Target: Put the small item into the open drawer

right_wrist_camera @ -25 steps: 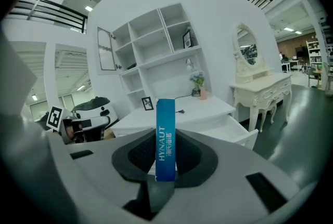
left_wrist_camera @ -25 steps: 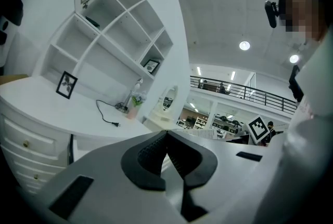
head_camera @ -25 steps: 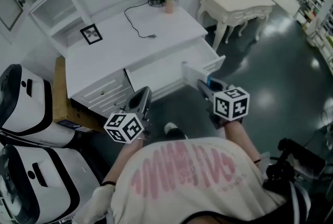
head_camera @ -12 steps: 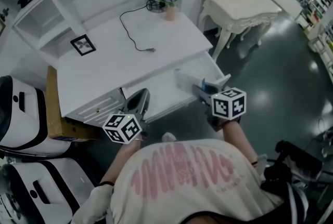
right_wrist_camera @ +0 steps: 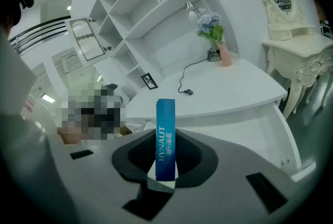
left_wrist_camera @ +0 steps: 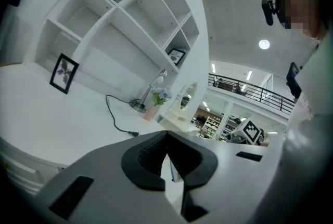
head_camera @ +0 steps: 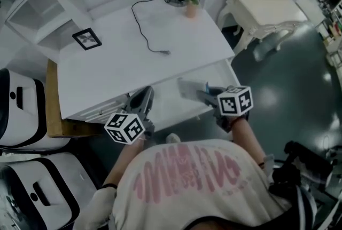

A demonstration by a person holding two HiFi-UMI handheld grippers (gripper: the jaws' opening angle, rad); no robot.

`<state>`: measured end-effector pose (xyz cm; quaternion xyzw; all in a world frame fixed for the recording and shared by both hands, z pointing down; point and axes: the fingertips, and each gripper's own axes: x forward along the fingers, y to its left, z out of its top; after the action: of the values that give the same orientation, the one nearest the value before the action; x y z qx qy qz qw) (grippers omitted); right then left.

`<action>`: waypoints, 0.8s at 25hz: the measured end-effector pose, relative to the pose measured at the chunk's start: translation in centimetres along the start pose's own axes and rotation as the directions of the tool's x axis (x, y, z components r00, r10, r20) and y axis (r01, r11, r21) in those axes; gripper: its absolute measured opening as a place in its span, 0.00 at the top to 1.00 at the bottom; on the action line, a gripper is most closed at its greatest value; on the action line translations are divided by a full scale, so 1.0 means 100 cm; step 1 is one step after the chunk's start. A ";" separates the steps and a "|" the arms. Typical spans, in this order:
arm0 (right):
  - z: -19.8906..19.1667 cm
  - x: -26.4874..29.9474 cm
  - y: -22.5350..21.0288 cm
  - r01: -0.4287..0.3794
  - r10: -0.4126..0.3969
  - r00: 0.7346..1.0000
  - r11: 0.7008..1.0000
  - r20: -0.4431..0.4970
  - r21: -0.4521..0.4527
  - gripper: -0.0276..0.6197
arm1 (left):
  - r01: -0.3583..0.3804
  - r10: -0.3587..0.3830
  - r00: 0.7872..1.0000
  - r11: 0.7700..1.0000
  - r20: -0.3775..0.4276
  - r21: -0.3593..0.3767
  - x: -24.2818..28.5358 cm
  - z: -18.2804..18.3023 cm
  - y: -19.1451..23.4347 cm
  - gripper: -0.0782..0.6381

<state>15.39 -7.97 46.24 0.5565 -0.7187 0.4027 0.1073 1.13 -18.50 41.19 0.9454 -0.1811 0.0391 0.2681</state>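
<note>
A small blue box with white lettering stands upright between the jaws of my right gripper, which is shut on it. In the head view that right gripper holds the box over the open white drawer under the desk top. The drawer lies just ahead and below in the right gripper view. My left gripper hovers at the drawer's left end. Its jaws meet at the tips with nothing held.
On the desk lie a framed picture, a black cable and a flower vase. Shelves rise behind the desk. An ornate white table stands right. A wooden box and white machines sit left.
Both grippers have moved forward to the desk. The right one has tipped further down and carried the blue box from in front of the drawer to over it.
</note>
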 end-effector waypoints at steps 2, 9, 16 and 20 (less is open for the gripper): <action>0.000 0.012 -0.005 -0.014 0.013 0.999 1.000 -0.046 -0.014 0.82 | -0.016 0.016 1.000 1.000 -0.002 0.001 0.003 0.000 0.009 0.85; -0.026 0.049 -0.015 -0.078 0.072 0.977 0.997 -0.201 -0.025 0.82 | -0.075 0.074 0.997 0.997 0.019 0.006 -0.004 0.002 0.036 0.85; -0.056 0.078 -0.028 -0.114 0.083 0.930 0.991 -0.359 -0.065 0.82 | -0.160 0.161 0.986 0.987 0.037 -0.019 -0.024 0.003 0.064 0.85; -0.069 0.092 -0.035 -0.134 0.099 0.896 0.990 -0.433 -0.049 0.82 | -0.194 0.195 0.980 0.980 0.045 -0.035 -0.031 0.005 0.076 0.85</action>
<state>13.17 -9.94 57.93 0.4055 -0.7245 0.4929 0.2601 -4.50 -23.82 43.97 0.9197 -0.2796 0.0394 0.2728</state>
